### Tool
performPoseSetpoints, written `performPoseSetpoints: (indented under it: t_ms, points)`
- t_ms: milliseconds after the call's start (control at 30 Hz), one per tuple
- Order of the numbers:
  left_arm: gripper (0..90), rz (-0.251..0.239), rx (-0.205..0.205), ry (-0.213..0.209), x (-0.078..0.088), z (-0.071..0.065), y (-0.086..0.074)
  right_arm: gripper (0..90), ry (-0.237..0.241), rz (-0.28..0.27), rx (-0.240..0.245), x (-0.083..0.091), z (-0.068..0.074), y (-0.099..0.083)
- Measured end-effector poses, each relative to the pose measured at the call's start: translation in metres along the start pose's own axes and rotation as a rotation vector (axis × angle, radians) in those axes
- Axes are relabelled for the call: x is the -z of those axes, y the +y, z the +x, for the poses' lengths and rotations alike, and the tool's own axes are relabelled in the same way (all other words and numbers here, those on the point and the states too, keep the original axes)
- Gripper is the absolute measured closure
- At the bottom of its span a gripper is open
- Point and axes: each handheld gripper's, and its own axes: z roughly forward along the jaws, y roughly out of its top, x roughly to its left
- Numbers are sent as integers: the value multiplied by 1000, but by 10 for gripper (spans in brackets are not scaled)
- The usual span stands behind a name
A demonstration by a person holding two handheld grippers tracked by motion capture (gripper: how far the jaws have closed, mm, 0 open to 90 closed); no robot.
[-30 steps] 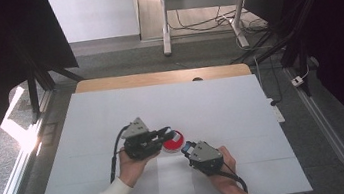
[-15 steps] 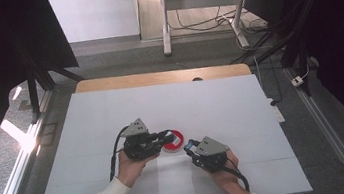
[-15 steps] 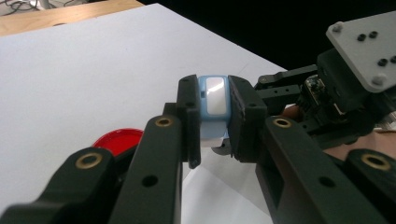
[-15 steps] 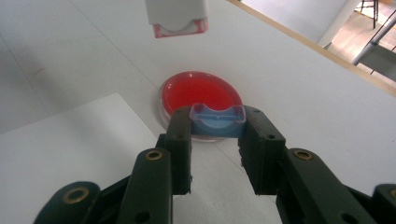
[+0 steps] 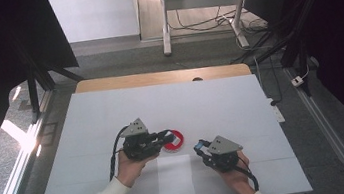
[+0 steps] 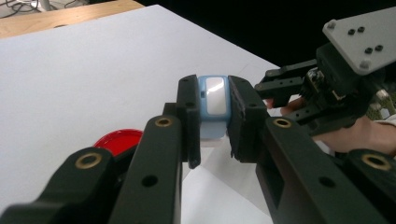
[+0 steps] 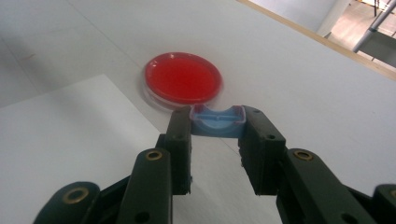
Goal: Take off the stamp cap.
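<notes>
White covering spreads over the counter [image 5: 112,115], whose far edge shows a bare wooden strip, and dark floor with cables and a metal frame lies beyond it. Toward the near edge and left of centre, the left hand [image 5: 128,167] holds the left tongs [image 6: 214,116], which are clamped on a small light-blue case [image 6: 213,105] with a pale window on its face; the jaws press against its two sides. Just right of these tongs a red round dish [image 5: 173,140] lies flat on the counter, near its middle. A white sheet of paper [image 5: 175,178] lies in front of the dish, reaching toward the near edge. Farther right, the right hand [image 5: 234,174] holds the right tongs [image 7: 218,128], closed on a blue tray-like piece [image 7: 218,120] gripped between the jaw tips, hanging just short of the dish in the right gripper view.
</notes>
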Motion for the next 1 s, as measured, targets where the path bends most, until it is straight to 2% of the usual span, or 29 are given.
performPoseSetpoints:
  t_ms: [133,233,333,700,1000]
  points:
    - [758,-2,1,2,0,1,0,651,-1,1,-29,10,-8,-7]
    - [758,3,-1,3,0,2,0,651,-14,8,-34,18,-14,-13]
    - [758,4,-2,1,0,2,0,650,-30,3,-59,29,-20,-19]
    - [758,2,-5,11,1,2,1,650,-94,5,-64,70,-40,-44]
    - [758,3,-8,24,3,4,1,650,-125,5,-86,86,-55,-56]
